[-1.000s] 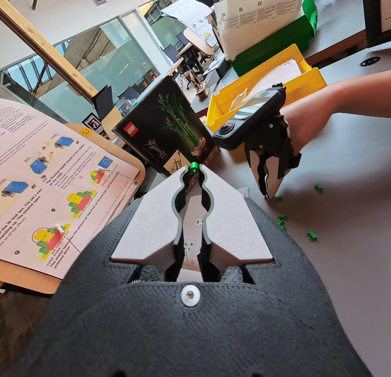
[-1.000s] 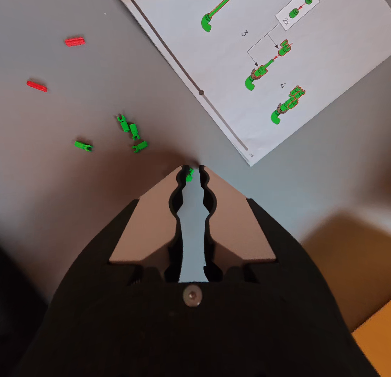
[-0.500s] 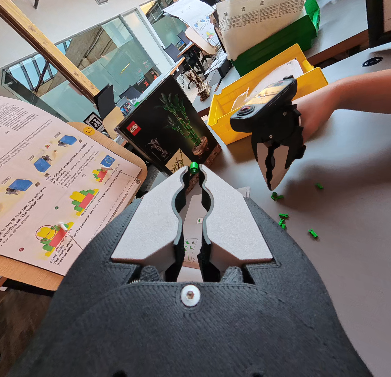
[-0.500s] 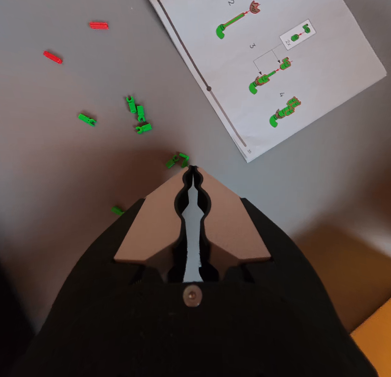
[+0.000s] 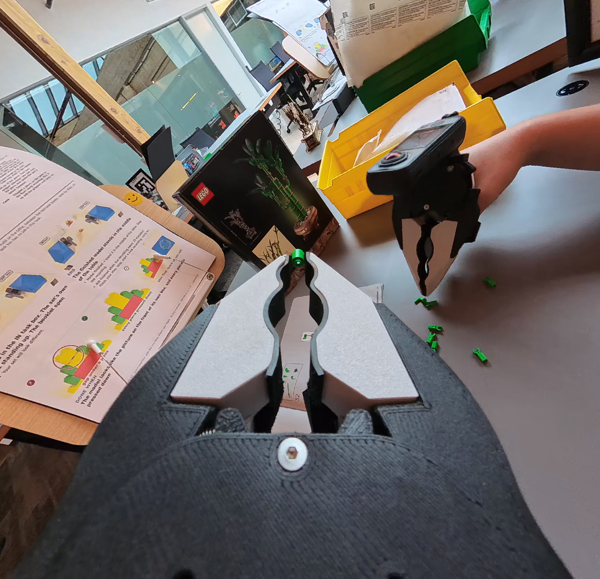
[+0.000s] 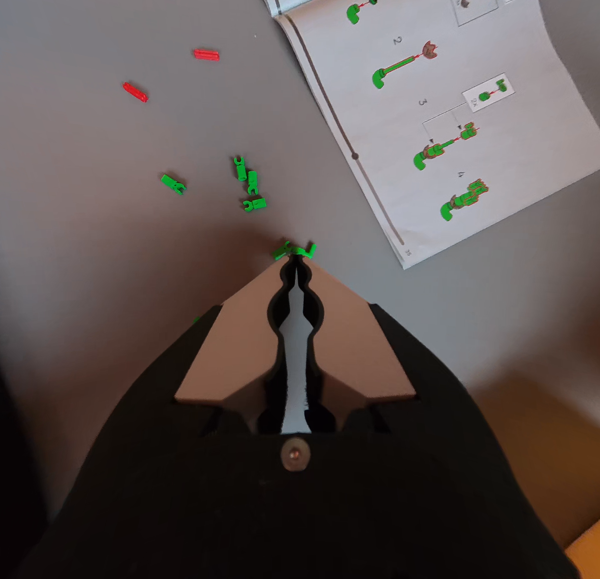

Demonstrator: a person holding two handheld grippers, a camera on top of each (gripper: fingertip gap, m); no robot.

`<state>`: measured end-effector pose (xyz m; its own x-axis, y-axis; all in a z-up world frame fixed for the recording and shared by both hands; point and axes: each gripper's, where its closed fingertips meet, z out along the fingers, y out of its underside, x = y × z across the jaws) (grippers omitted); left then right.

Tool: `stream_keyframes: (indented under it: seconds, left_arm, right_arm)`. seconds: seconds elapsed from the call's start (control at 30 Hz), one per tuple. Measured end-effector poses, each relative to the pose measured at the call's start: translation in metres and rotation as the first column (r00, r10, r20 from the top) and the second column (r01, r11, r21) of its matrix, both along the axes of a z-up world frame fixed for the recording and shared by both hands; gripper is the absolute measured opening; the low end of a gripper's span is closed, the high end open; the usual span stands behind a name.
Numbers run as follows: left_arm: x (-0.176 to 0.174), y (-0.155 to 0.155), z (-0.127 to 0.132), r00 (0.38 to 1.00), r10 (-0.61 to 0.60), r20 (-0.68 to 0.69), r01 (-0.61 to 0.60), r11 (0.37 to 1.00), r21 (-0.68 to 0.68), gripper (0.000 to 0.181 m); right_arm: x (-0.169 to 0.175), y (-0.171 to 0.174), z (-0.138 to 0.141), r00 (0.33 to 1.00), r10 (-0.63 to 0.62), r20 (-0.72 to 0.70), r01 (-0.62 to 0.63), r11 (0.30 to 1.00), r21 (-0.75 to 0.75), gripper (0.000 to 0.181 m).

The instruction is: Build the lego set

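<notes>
My left gripper point(image 5: 297, 261) is shut on a small green round piece point(image 5: 297, 258), held at its tips above the open building booklet point(image 5: 293, 352). My right gripper point(image 6: 295, 260) is shut with nothing between its tips. Two green clip pieces point(image 6: 281, 251) lie on the grey table point(image 6: 97, 271) just beyond those tips. In the left wrist view the right gripper point(image 5: 423, 291) points down, its tips just above those clips point(image 5: 425, 302). More green clips point(image 6: 248, 183) and two red pieces point(image 6: 206, 54) lie farther out.
The booklet page with building steps point(image 6: 454, 109) lies right of the clips. A black set box point(image 5: 256, 193), a yellow bin point(image 5: 406, 135) and a green bin point(image 5: 438, 53) stand at the back. A printed sheet on a wooden board point(image 5: 81, 287) is at the left. The left gripper's tips are roughly 25 cm from the right gripper's.
My right gripper closed from open, missing the green clip between its tips, lifted, then came back toward two clips. My left gripper stayed still with the green piece.
</notes>
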<state>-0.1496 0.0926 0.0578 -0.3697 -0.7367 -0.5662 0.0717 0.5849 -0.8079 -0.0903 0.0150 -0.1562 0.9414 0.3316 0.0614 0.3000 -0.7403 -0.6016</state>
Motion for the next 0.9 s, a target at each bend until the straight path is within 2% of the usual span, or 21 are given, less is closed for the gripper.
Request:
stream_keyframes:
  seconds: [0.13,0.2,0.3,0.53,0.67,0.83,0.9]
  left_arm:
    - [0.0,0.001,0.001,1.0,0.001,0.001,-0.001,1.0,0.0,0.005]
    - [-0.001,0.001,0.001,1.0,0.001,0.003,-0.001,1.0,0.001,0.006]
    - [-0.001,0.001,0.002,1.0,0.002,0.006,-0.002,1.0,0.001,0.005]
    - [-0.001,-0.001,0.003,1.0,-0.001,0.007,0.001,1.0,0.005,0.006]
    - [-0.001,-0.001,0.002,1.0,0.0,0.005,0.0,1.0,0.008,0.006]
    - [-0.002,0.0,0.003,1.0,0.001,0.006,-0.001,1.0,0.011,0.006]
    - [-0.002,0.0,0.004,1.0,0.0,0.008,0.0,1.0,0.007,0.006]
  right_arm:
    - [0.0,0.006,0.007,0.993,0.081,0.086,-0.089,0.992,0.089,0.001]
    - [-0.005,0.005,0.005,0.99,0.116,0.076,-0.122,0.99,0.073,0.0]
    - [-0.005,0.001,-0.001,0.992,0.113,0.063,-0.115,0.993,0.02,0.0]
    - [-0.001,0.0,-0.007,0.993,0.094,0.078,-0.095,0.996,-0.001,0.0]
    - [-0.01,0.016,-0.006,0.991,0.112,0.071,-0.116,0.992,0.042,0.0]
    - [-0.001,0.012,0.006,0.996,0.079,0.053,-0.083,0.992,0.098,0.001]
    - [0.001,0.012,0.01,0.998,0.061,0.014,-0.062,0.988,0.14,0.011]
